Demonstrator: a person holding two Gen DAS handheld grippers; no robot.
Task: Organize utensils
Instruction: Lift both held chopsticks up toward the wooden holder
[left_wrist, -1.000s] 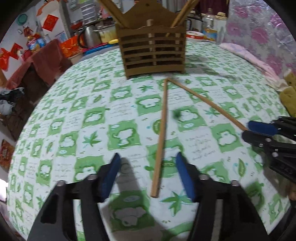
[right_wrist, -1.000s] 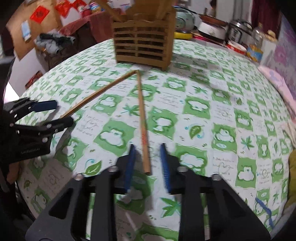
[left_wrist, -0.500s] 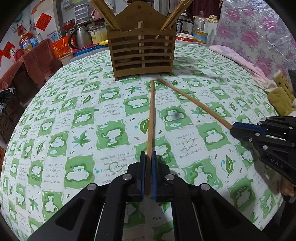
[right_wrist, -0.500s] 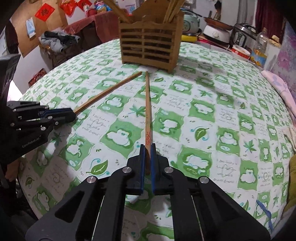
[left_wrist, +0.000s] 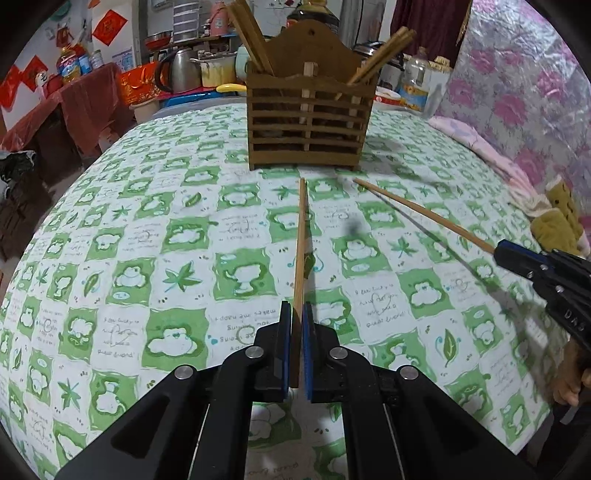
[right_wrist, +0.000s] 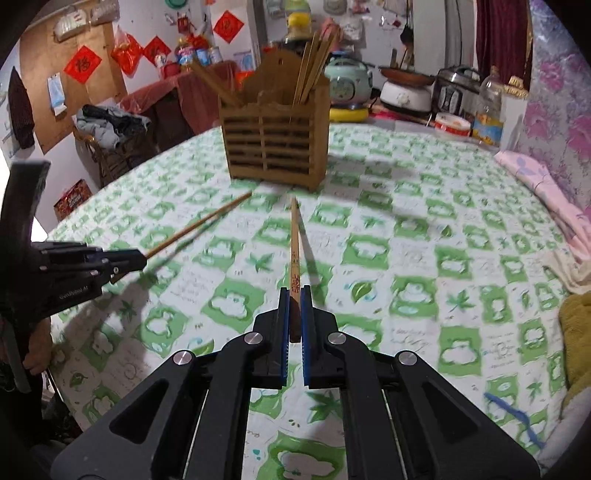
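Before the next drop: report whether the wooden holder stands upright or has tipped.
Upright. The wooden holder sits flat on the tablecloth, its slats level, with chopsticks sticking up out of it.

Both grippers angled down toward the wooden holder (left_wrist: 306, 122): the left gripper (left_wrist: 296, 314) and right gripper (right_wrist: 294, 299) each clamped one chopstick's near end.

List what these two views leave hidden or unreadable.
- Left wrist view: the rear end of the left tool's chopstick sits hidden between its pads.
- Both views: the holder's slats hide its bottom and the lower ends of the chopsticks inside.
- Right wrist view: the red print on the right tool's chopstick is too small.
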